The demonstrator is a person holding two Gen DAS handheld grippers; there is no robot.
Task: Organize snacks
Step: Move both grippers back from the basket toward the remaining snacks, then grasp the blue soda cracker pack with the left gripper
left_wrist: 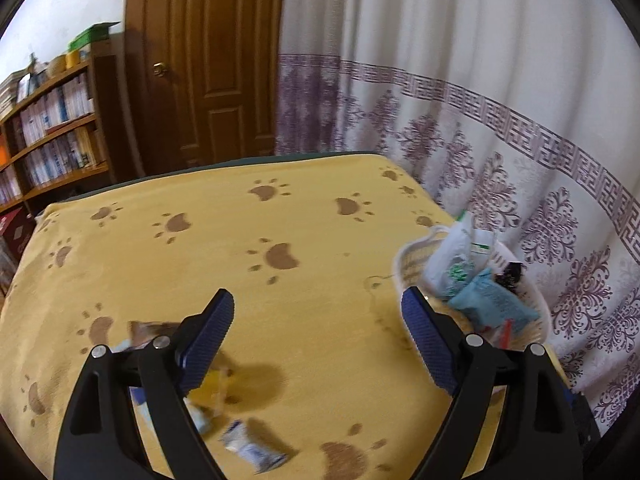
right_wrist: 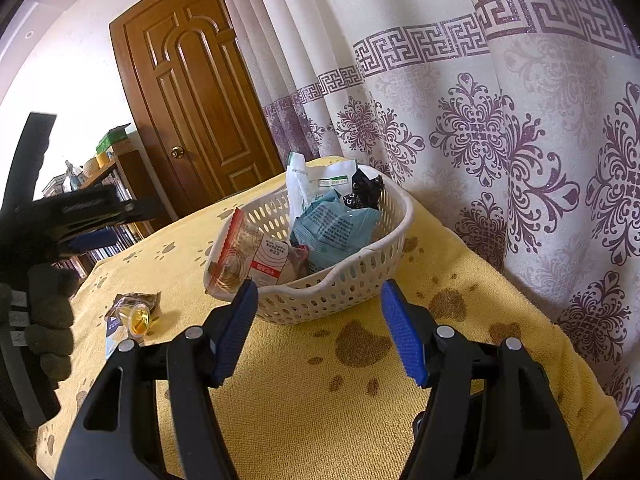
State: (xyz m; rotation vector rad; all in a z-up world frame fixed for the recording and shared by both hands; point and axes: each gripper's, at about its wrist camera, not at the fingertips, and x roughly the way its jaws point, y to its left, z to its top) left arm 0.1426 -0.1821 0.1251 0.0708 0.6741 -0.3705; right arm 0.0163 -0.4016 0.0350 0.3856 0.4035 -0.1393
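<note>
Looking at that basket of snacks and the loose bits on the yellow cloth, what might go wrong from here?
The basket sits near the cloth's edge by the curtain, so a nudge might push it off. A red and white packet leans out over its rim and may tip out. The small jelly cup among the loose packets looks easy to squash or knock rolling with the left gripper, whose fingers stand open and empty.

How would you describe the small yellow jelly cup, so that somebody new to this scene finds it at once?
Start at the white basket on the yellow paw-print cloth. To its left, a few loose snacks lie on the cloth. The jelly cup lies there on its side against a brown wrapper; it alone is clear amber plastic and round, while its neighbours are flat packets.
</note>
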